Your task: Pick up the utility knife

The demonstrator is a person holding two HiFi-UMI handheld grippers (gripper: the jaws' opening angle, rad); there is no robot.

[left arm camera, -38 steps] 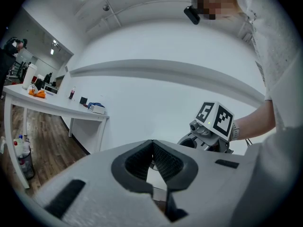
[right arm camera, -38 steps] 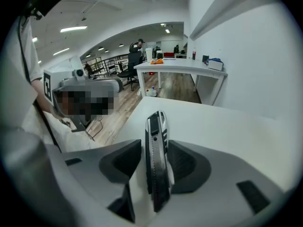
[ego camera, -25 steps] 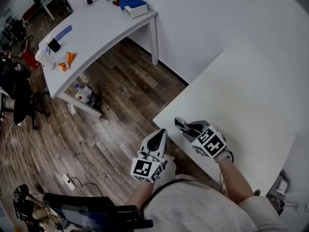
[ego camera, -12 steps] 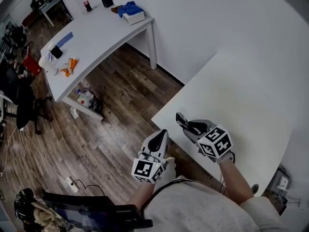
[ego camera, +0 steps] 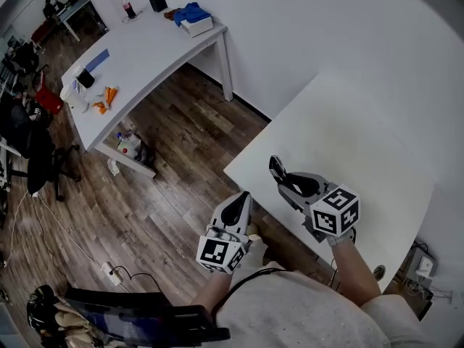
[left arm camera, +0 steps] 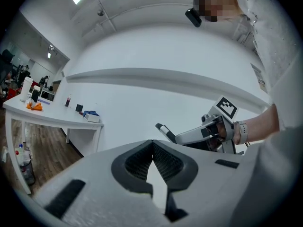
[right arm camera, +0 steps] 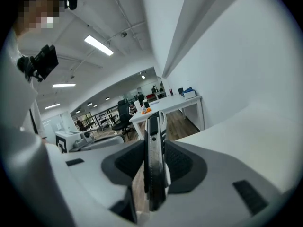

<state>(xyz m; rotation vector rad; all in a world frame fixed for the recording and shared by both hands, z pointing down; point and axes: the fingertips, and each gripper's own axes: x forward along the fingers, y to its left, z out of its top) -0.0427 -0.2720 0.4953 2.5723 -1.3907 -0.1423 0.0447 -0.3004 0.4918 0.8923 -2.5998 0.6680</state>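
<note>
Grey right claw (right arm camera: 154,144) covers the utility knife (right arm camera: 152,124) midway.

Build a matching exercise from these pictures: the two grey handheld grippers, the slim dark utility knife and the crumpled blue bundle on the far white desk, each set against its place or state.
Things:
1. grey left gripper
2. grey right gripper
3. slim dark utility knife
4. crumpled blue bundle

Places or states:
A. on the far white desk
B. shut on a thin tool
C. clamped between two jaws
D. shut, nothing held

Pairs: 1-D, 2-B, 3-C, 4-A.
</note>
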